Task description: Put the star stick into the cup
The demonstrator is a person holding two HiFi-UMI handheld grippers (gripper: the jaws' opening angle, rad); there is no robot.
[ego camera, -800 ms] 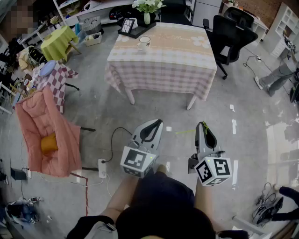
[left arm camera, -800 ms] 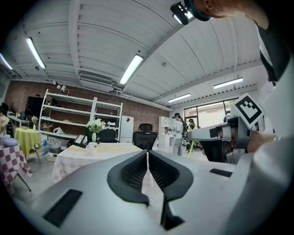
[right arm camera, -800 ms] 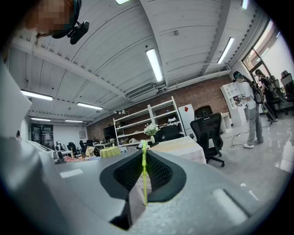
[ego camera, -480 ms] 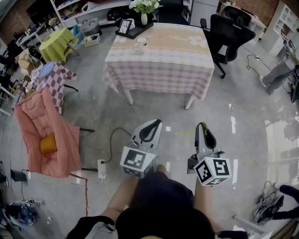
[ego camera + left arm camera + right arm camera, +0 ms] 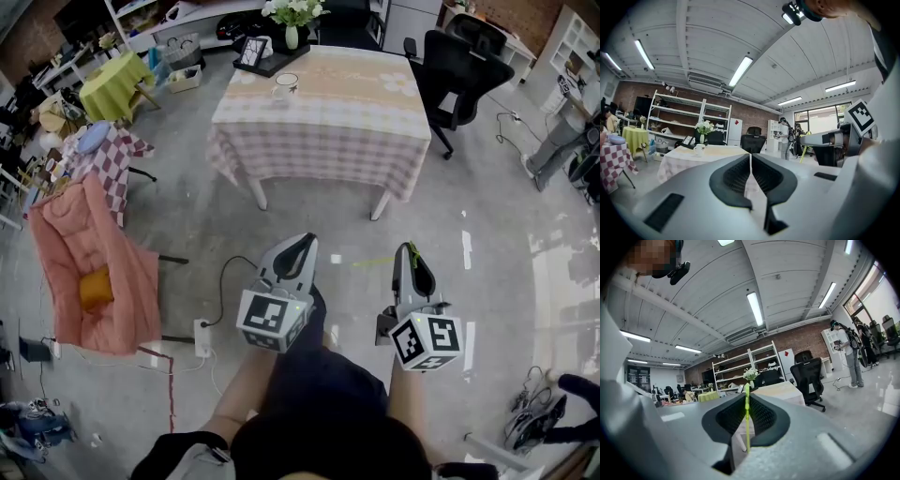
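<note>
— So, where does the job stand in this shot?

— Early, by my reading. My right gripper (image 5: 410,251) has its fingers clamped on the star stick (image 5: 747,418), a thin yellow-green rod standing upright between the pads. The star end does not show in any view.

— And the other hand?

— My left gripper (image 5: 305,244) is held level beside the right, fingers pressed together with nothing between them.

— The cup?

— The white cup (image 5: 286,86) sits towards the far side of the desk (image 5: 323,141), the one under the checked cloth, near a vase of white flowers (image 5: 293,36). Bare concrete floor (image 5: 309,220) lies between me and the desk, so cup and stick are well apart.

— What is left, then?

— The pick-up looks done. As I judge it, I have yet to cross to the desk, bring the stick over the cup's mouth, lower it in and let go.
</note>
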